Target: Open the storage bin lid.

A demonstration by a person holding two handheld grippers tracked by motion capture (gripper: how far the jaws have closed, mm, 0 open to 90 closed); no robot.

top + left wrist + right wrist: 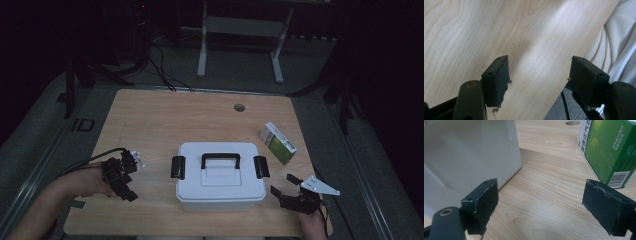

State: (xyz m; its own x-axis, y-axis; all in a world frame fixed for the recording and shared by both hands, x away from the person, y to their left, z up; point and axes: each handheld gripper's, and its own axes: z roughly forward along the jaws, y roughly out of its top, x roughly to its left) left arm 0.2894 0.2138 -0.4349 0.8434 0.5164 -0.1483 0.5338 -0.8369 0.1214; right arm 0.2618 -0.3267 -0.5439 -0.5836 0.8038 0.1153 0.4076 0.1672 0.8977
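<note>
At the near left of the wooden table [150,115] the left gripper [131,175] hangs above the bare wood, its jaws spread apart with nothing between them. In the middle near the front edge sits the white storage box [220,175], lid on, black handle and side clasps down. Just right of it the right gripper [282,185] stands released, empty. Farther right lies a green-and-white carton [278,143].

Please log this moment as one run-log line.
left gripper: open, empty | right gripper: open, empty | white box: latched, untouched | green carton: right of box
</note>
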